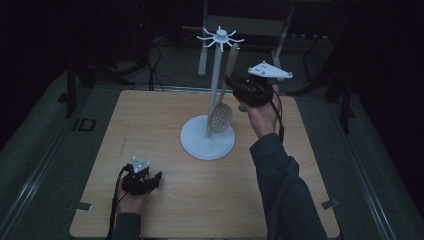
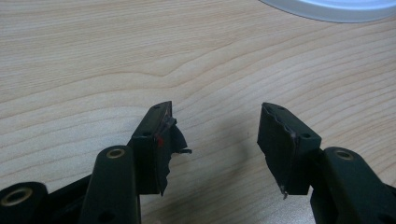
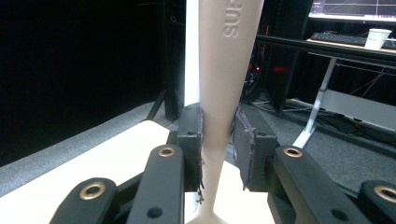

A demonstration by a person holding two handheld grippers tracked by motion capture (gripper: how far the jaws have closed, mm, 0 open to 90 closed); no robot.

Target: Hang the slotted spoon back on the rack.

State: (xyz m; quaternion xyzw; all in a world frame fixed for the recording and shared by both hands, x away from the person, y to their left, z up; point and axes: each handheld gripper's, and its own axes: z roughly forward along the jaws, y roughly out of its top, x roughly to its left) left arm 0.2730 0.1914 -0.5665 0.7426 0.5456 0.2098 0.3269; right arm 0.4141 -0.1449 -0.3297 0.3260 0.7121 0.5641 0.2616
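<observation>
A white utensil stand with a round base and a crown of hooks stands in the middle of the wooden table. A beige slotted spoon hangs head down beside its pole. The handle's top reaches a hook arm; I cannot tell whether it is hooked on. My right gripper is raised beside the pole and shut on the spoon's handle, which passes between the pads. My left gripper rests low on the table at the front left, open, with bare wood between its jaws.
The stand's base rim lies ahead of the left gripper. Behind the table are a desk's white legs and cables on the floor. A paper cup and a keyboard sit on a far desk. The surroundings are dark.
</observation>
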